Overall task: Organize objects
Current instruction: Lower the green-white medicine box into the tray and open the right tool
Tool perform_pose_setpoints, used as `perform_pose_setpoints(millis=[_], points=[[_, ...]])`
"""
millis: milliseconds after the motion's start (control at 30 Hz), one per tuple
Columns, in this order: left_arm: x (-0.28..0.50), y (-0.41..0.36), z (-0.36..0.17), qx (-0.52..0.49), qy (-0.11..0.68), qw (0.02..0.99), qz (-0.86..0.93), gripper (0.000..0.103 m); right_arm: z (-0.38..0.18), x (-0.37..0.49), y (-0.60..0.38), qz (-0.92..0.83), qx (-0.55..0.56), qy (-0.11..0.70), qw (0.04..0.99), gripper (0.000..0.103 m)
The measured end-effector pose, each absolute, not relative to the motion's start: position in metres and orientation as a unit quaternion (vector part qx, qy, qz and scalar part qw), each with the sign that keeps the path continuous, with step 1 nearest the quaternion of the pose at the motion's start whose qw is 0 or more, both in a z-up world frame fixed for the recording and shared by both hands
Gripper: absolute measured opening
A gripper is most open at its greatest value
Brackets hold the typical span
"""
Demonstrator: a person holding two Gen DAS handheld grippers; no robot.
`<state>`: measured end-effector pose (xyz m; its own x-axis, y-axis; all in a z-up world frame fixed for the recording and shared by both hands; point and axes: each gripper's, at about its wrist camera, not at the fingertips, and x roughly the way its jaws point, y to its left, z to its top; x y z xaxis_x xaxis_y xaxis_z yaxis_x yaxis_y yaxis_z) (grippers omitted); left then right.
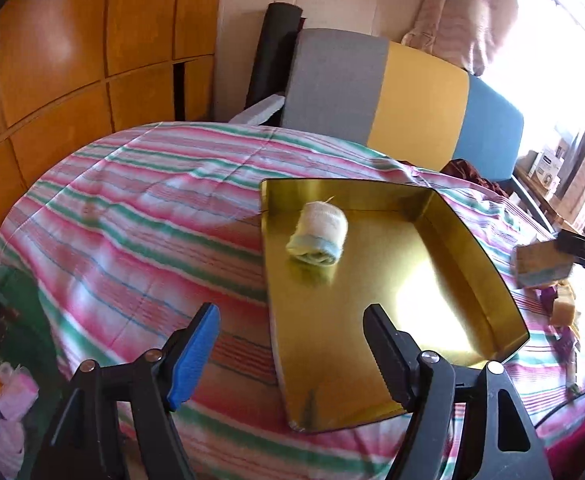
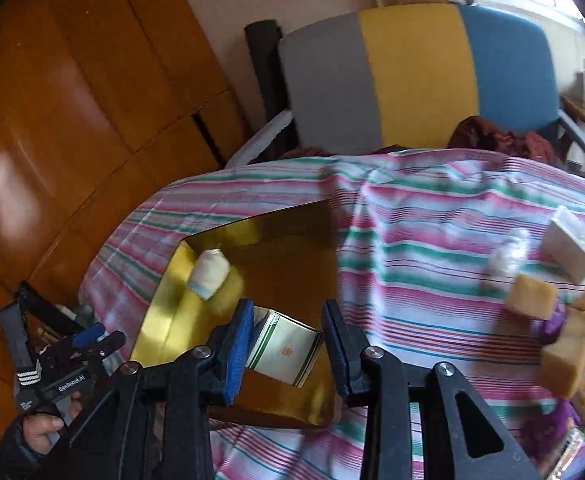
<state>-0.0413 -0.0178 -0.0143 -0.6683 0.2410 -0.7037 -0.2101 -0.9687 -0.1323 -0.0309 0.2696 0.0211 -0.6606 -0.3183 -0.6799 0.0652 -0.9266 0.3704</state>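
- My left gripper (image 1: 292, 360) stands spread wide at the bottom of the left wrist view, with nothing between its pads; it hangs over the near end of the gold tin tray (image 1: 492, 276).
- A rolled white cloth (image 1: 318, 238) lies on its side in the tray, toward the far end, just above centre of that frame.
- My right gripper (image 2: 288, 350) is pinching a small white box (image 2: 286, 350) with green stripes, bottom centre of the right wrist view, held above the tray (image 2: 164, 312).
- The same box (image 1: 542, 266) shows blurred at the right edge of the left view, beyond the tray's right wall.
- The tray sits on a pink, green and white striped cloth (image 1: 140, 216) covering the table.
- At the right of the right wrist view a pile waits on the cloth: tan blocks (image 2: 530, 296), a white block (image 2: 570, 246) and a blurred clear wrapped item (image 2: 506, 258).
- My left hand (image 2: 40, 428) grips its gripper's handle at lower left there.
- A grey, yellow and blue chair back (image 1: 408, 100) stands behind the table.
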Motion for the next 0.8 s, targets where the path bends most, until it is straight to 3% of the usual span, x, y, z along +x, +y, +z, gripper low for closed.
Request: perform_pose_setpoints(millis=[133, 433, 500, 600, 800], points=[[-0.039, -0.035, -0.020, -0.394, -0.030, 0.111, 0.912, 0.076, -0.009, -0.079, 0.216, -0.863, 0.452, -0.164, 0.154, 0.035], [-0.042, -0.056, -0.027, -0.398, -0.060, 0.103, 0.910, 0.080, -0.055, -0.166, 0.150, -0.824, 0.508, -0.195, 0.158, 0.037], [-0.042, -0.057, -0.026, -0.396, -0.059, 0.099, 0.911, 0.082, -0.054, -0.168, 0.146, -0.826, 0.506, -0.195, 0.155, 0.047], [-0.042, -0.056, -0.027, -0.392, -0.054, 0.094, 0.914, 0.085, -0.052, -0.160, 0.145, -0.834, 0.501, -0.177, 0.148, 0.053], [-0.039, -0.054, -0.025, -0.391, -0.050, 0.093, 0.914, 0.086, -0.037, -0.128, 0.158, -0.855, 0.482, -0.136, 0.139, 0.056]])
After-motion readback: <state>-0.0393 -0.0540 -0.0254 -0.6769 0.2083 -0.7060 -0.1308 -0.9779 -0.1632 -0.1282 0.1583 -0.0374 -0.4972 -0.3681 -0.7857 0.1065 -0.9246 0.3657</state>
